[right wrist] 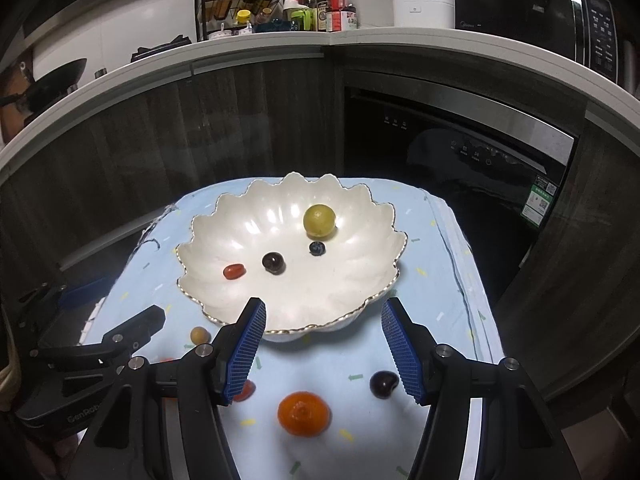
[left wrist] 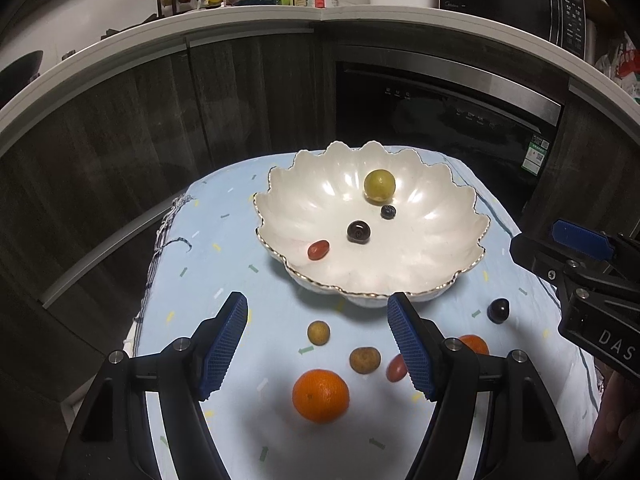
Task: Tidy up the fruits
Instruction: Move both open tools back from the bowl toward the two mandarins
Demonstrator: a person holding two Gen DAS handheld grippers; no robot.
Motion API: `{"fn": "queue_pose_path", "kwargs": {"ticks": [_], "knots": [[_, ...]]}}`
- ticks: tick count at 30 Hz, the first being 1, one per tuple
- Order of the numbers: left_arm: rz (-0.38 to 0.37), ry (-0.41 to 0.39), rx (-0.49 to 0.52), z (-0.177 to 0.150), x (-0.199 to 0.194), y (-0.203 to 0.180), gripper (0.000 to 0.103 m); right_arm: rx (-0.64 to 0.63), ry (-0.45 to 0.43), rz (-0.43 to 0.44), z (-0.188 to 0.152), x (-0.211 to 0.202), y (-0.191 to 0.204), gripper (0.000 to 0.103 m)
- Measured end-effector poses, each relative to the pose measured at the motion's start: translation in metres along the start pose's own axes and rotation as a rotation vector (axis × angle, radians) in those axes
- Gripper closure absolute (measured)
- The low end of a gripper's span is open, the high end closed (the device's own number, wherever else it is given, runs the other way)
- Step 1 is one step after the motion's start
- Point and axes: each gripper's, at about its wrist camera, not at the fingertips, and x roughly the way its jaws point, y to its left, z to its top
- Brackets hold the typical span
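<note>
We see our left gripper (left wrist: 318, 316) open, nothing between its pads | scalloped bowl (left wrist: 440, 240) at 12 o'clock holds four fruits, green one (left wrist: 379, 185) farthest | orange (left wrist: 320, 395) at 6 o'clock on blue cloth (left wrist: 224, 264) | our right gripper (right wrist: 324, 318) open, empty; dark cherry (right wrist: 384, 385) near its right finger.

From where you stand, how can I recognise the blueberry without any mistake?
Find the white scalloped bowl on the blue cloth. Inside it, look just below the big yellow-green fruit. The blueberry is the smallest fruit there, dark blue, unlike the dark cherry and the red tomato.
</note>
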Motion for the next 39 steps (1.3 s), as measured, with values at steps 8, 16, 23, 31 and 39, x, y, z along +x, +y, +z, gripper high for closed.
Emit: {"fn": "queue_pose_path", "kwargs": {"ticks": [8, 16, 23, 31, 39], "knots": [[0.009, -0.018, -0.011, -0.015, -0.015, 0.002, 0.031, -0.008, 0.003, -0.001, -0.011, -0.006, 0.004, 0.041], [0.023, -0.024, 0.010, -0.023, -0.022, 0.002, 0.031, -0.013, -0.001, 0.004, -0.019, -0.011, 0.006, 0.041], [0.026, -0.015, 0.012, -0.037, -0.020, 0.001, 0.031, -0.017, 0.013, 0.008, -0.032, -0.012, 0.009, 0.041], [0.026, 0.001, 0.000, -0.052, -0.013, 0.003, 0.031, -0.017, 0.034, 0.008, -0.045, -0.006, 0.011, 0.041], [0.026, 0.013, -0.002, -0.059, -0.002, 0.001, 0.031, -0.026, 0.058, 0.005, -0.056, 0.006, 0.011, 0.041]]}}
